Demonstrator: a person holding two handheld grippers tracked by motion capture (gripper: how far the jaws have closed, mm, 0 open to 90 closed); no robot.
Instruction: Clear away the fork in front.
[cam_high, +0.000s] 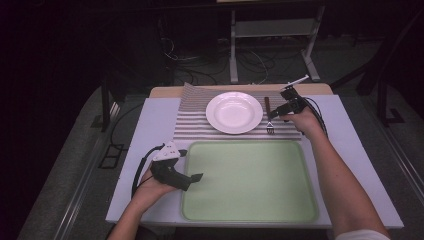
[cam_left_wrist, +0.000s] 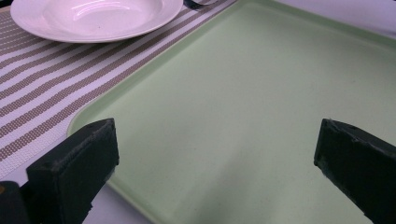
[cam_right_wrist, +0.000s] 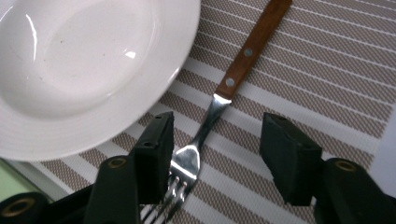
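A fork (cam_right_wrist: 212, 116) with a wooden handle lies on the striped placemat (cam_right_wrist: 327, 70), just right of a white plate (cam_right_wrist: 84, 65). My right gripper (cam_right_wrist: 215, 151) hovers over the fork's steel neck and tines, one jaw on either side, with gaps between pads and fork. In the high view the fork (cam_high: 269, 116) lies beside the plate (cam_high: 234, 112), with the right gripper (cam_high: 278, 114) over it. My left gripper (cam_high: 196, 177) rests open at the left edge of the green tray (cam_high: 250, 205); its jaws stand wide apart over the tray (cam_left_wrist: 233, 116).
The placemat (cam_high: 192, 122) lies on a white board (cam_high: 150, 125) on the table, behind the tray. The plate (cam_left_wrist: 93, 18) sits near the tray's far left corner. A metal frame (cam_high: 270, 30) and cables stand on the floor beyond the table.
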